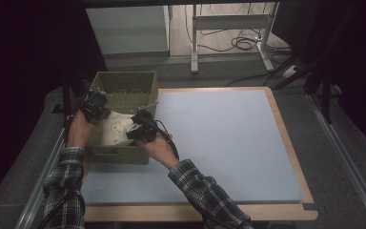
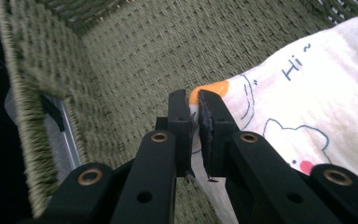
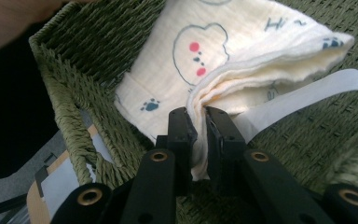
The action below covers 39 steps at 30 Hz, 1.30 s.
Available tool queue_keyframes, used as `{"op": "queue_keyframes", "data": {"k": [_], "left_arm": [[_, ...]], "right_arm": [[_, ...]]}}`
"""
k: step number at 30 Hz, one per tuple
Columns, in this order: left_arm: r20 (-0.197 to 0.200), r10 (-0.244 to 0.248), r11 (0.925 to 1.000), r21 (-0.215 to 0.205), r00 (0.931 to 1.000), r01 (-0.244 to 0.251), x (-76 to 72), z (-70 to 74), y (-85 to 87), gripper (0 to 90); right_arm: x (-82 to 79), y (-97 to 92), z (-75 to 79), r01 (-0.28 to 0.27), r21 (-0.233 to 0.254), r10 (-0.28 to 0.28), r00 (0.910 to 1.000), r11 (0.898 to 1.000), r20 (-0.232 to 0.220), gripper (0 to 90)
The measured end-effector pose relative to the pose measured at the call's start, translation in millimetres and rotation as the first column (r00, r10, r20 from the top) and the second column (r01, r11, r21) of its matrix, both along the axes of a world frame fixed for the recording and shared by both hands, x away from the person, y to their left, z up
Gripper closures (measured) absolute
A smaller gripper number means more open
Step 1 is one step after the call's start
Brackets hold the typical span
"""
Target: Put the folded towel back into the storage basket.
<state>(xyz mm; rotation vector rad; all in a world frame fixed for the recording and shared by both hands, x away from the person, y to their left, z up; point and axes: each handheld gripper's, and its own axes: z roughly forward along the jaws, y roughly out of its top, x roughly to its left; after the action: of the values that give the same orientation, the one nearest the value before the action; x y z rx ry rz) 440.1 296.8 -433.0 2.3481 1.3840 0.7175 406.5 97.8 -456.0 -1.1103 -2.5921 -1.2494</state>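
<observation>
The left gripper (image 2: 193, 100) is clamped on one edge of the cream printed cloth (image 2: 307, 93), which spreads to the right of its fingers – woven green basket (image 2: 121, 51) wall beyond them. The right gripper (image 3: 196, 114) pinches a folded edge of the cloth – the rest lies just ahead of its fingers, inside the basket, over a white strap (image 3: 307, 93).

Cloth (image 1: 116, 130) lies in basket (image 1: 124, 78) at table's (image 1: 228, 143) left.
</observation>
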Motion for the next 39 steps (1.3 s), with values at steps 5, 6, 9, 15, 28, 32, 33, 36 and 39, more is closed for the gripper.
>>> {"op": "queue_keyframes", "data": {"k": [5, 6, 9, 15, 28, 32, 33, 36, 39], "left_arm": [[-0.001, 0.001, 0.9996, -0.027, 1.0, -0.001, 1.8, -8.0, -0.7, 73.5], [-0.003, -0.001, 0.9992, -0.039, 1.0, 0.001, 1.9, -8.5, -0.4, 70.1], [-0.001, 0.002, 0.9983, -0.059, 1.0, -0.002, 1.1, -8.3, -0.1, 63.8], [-0.024, -0.001, 0.9921, -0.125, 0.9997, -0.002, 1.0, -7.9, -1.6, 53.9], [-0.1, -0.019, 0.9791, -0.204, 0.9948, -0.001, 4.8, -10.8, -12.7, 32.8], [-0.112, -0.029, 0.9773, -0.212, 0.9933, 0.005, 5.6, -10.2, -16.4, 26.3], [-0.115, -0.028, 0.9761, -0.217, 0.993, 0.003, 5.9, -9.9, -17.1, 24.5], [-0.12, -0.031, 0.9707, -0.24, 0.9923, 0.002, 6.9, -8.9, -18.3, 20.9], [-0.133, -0.037, 0.9632, -0.269, 0.9905, 0.0, 7.5, -8.6, -19.5, 18.7]], "right_arm": [[-1.8, 1.8, 2.0, -0.029, -0.001, 0.029, 0.9995, 1.0, 0.007, 67.7], [-2.2, 1.3, 3.7, -0.032, -0.006, 0.032, 0.9993, 0.999, 0.02, 66.8], [-1.0, -3.7, 10.0, -0.031, 0.011, 0.03, 0.9988, 0.999, 0.039, 63.8], [-2.1, -13.2, 19.1, -0.064, 0.028, 0.062, 0.995, 0.998, 0.079, 53.3], [-7.7, -41.9, 36.3, -0.115, -0.039, 0.12, 0.9709, 0.993, 0.207, 33.7], [-7.5, -54.2, 39.5, -0.111, -0.058, 0.122, 0.9639, 0.992, 0.236, 31.1], [-7.4, -57.2, 40.0, -0.107, -0.058, 0.118, 0.9627, 0.993, 0.243, 30.6], [-7.3, -65.4, 41.3, -0.1, -0.063, 0.113, 0.9597, 0.993, 0.257, 29.1], [-7.6, -74.5, 41.6, -0.095, -0.071, 0.111, 0.9551, 0.993, 0.275, 27.0]]}}
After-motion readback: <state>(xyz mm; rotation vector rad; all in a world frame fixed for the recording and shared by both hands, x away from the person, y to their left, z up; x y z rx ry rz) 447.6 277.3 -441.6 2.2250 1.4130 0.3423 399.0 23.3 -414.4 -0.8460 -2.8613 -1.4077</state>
